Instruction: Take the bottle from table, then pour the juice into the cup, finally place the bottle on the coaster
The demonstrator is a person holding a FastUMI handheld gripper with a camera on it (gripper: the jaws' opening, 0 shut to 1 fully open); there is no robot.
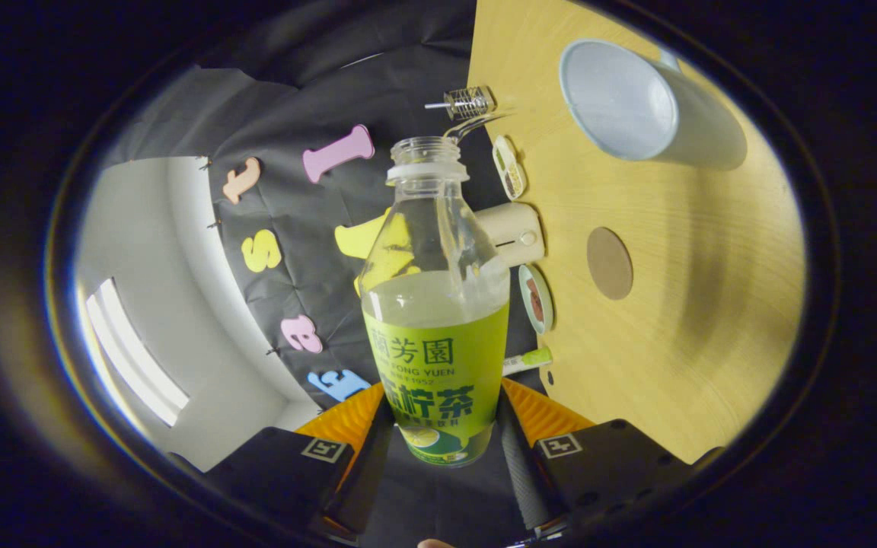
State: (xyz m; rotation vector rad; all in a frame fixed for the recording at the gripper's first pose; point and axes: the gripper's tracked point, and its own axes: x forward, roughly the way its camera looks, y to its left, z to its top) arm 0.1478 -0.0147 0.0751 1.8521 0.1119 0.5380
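Bottle, uncapped and about half full of pale juice, sits pinched between the gripper fingers, both pressing its green label. Camera is rolled, so the wooden table rises at right. On it stand an empty grey cup far off, a round brown coaster nearer, and small clutter along its edge.
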